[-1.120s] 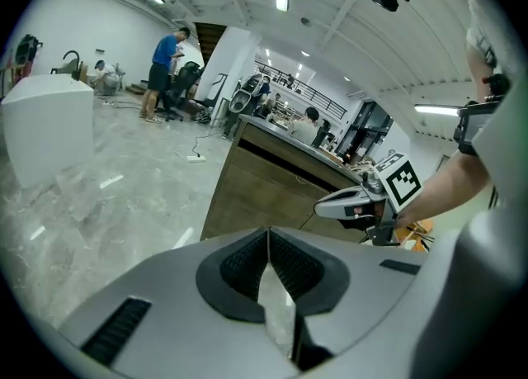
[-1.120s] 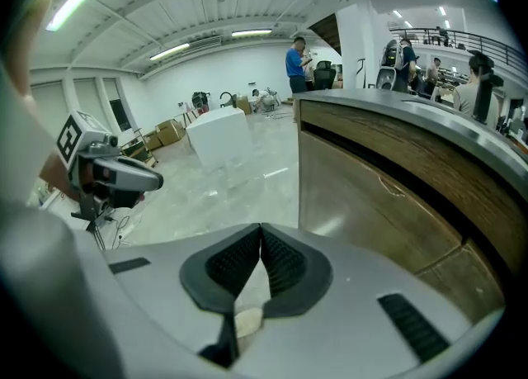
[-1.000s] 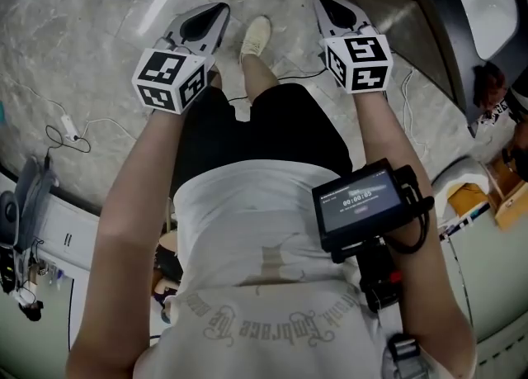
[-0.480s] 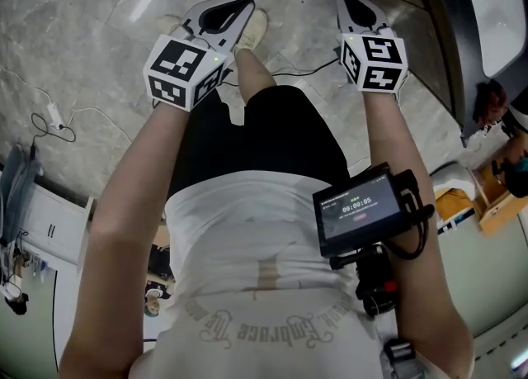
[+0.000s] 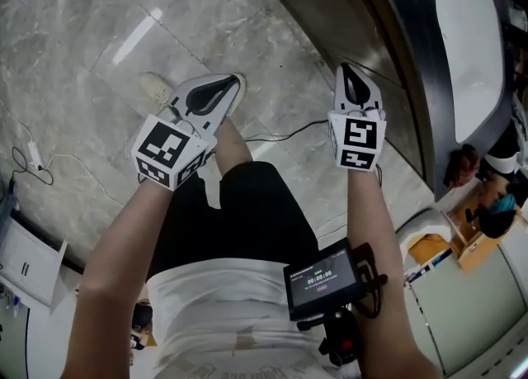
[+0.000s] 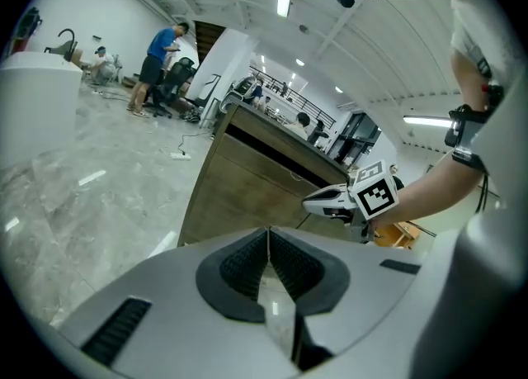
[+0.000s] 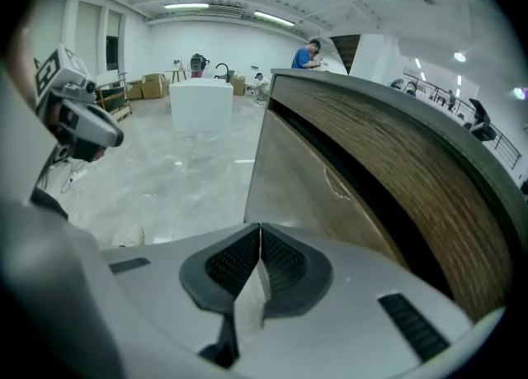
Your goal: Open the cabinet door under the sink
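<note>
The sink cabinet (image 5: 330, 6) has a brown wood front under a dark counter with a white basin (image 5: 470, 47). It runs along the upper right of the head view. My right gripper (image 5: 342, 68) is shut and empty, and its tips are a short way from the cabinet front. The right gripper view looks along the cabinet door (image 7: 305, 179), with my right gripper's (image 7: 260, 229) jaws closed together. My left gripper (image 5: 235, 82) is shut too, holds nothing, and hangs over the floor to the left. The left gripper (image 6: 269, 233) view shows the cabinet (image 6: 247, 179) ahead and the right gripper (image 6: 309, 201) near it.
A marble floor carries a black cable (image 5: 289, 131), a white cable (image 5: 33, 158) and the person's shoe (image 5: 155, 87). White cabinets (image 5: 25, 262) stand at the lower left. A white block-shaped fixture (image 7: 200, 105) and people (image 6: 157, 63) are far off.
The cabinet and basin have come much further into the head view. Both grippers have moved toward the cabinet, the right one more, and it has rolled. Both stay shut.
</note>
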